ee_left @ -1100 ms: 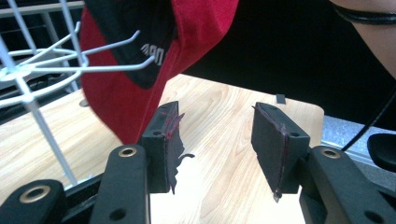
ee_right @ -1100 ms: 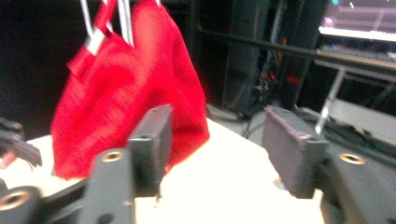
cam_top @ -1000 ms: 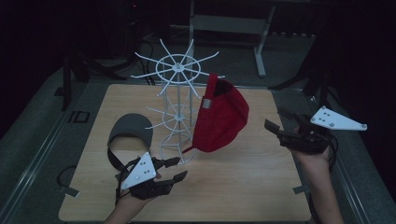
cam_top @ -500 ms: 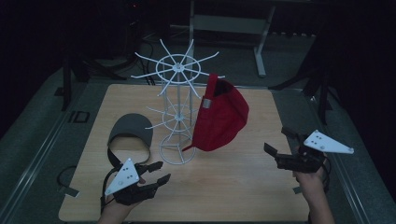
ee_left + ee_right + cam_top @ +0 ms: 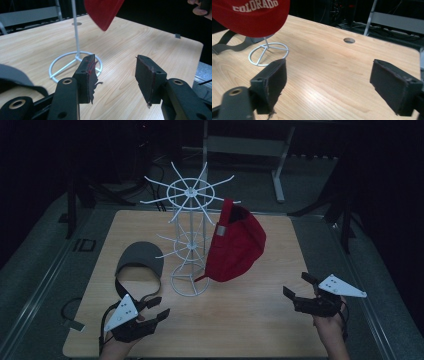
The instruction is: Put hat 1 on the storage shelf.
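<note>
A white wire rack point(image 5: 189, 240) stands mid-table on a ring base point(image 5: 267, 46); its post point(image 5: 76, 32) shows in the left gripper view. A red cap point(image 5: 235, 245) hangs on the rack's right side, its front lettered point(image 5: 249, 17) and its brim tip point(image 5: 103, 11) pointing down. A grey cap point(image 5: 142, 257) lies on the table left of the rack. My left gripper point(image 5: 159, 308) hovers just in front of the grey cap, open and empty point(image 5: 115, 75). My right gripper point(image 5: 296, 285) is low at the table's right front, open wide point(image 5: 329, 82). Its jaws have just been opening, with nothing between them.
The wooden table point(image 5: 250, 320) has a round hole point(image 5: 349, 40) near its far right side. Dark floor and a metal frame point(image 5: 250, 145) lie beyond it. The grey cap's strap point(image 5: 229, 42) trails on the wood beside the ring base.
Both hands have sunk toward the table's near edge. The right gripper came down the farthest. The left slid slightly left and nearer. The caps and rack have not moved.
</note>
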Motion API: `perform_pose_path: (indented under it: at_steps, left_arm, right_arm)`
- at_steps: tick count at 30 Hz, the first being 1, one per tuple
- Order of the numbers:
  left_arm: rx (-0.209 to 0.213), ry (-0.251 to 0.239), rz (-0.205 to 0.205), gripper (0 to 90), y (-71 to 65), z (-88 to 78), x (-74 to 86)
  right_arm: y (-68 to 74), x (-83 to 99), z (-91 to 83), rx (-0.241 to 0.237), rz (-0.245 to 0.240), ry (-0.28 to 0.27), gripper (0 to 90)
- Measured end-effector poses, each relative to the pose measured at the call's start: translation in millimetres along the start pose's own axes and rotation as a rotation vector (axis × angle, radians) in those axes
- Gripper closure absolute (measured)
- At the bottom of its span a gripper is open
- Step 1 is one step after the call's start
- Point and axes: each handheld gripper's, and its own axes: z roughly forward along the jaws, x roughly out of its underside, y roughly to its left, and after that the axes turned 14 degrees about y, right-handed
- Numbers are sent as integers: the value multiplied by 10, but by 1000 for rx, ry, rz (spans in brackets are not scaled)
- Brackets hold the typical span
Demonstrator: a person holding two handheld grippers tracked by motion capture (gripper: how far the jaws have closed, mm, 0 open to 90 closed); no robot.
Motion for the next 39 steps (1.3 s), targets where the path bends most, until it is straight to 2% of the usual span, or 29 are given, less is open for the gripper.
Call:
perform_pose_path:
  at_steps: [4,7,9,13,20,22,26,28,31,39]
  left_arm:
    - [-19,10,-21,515,42,2,85]
    - [-62,20,-37,501,80,-17,155]
    - [-100,24,-62,475,112,-35,206]
    - [-218,47,-134,391,192,-89,332]
    - [-341,143,-286,289,324,-63,545]
    - [-359,162,-323,266,346,-48,580]
    - [-392,223,-368,255,383,30,610]
    - [-431,269,-383,237,404,89,608]
    - [-454,303,-416,196,451,152,601]
    - [-452,349,-439,185,520,323,536]
  right_arm:
    - [-19,161,92,19,-7,32,117]
    - [-12,290,156,12,-5,31,115]
    - [-9,360,193,21,-3,42,115]
    - [-17,464,210,20,16,53,117]
    - [-10,601,208,61,15,47,117]
    - [-4,634,224,75,10,55,117]
    - [-20,674,255,74,19,72,117]
    - [-25,679,259,72,22,71,117]
    - [-18,679,259,69,21,65,117]
    - [-28,724,284,82,29,65,117]
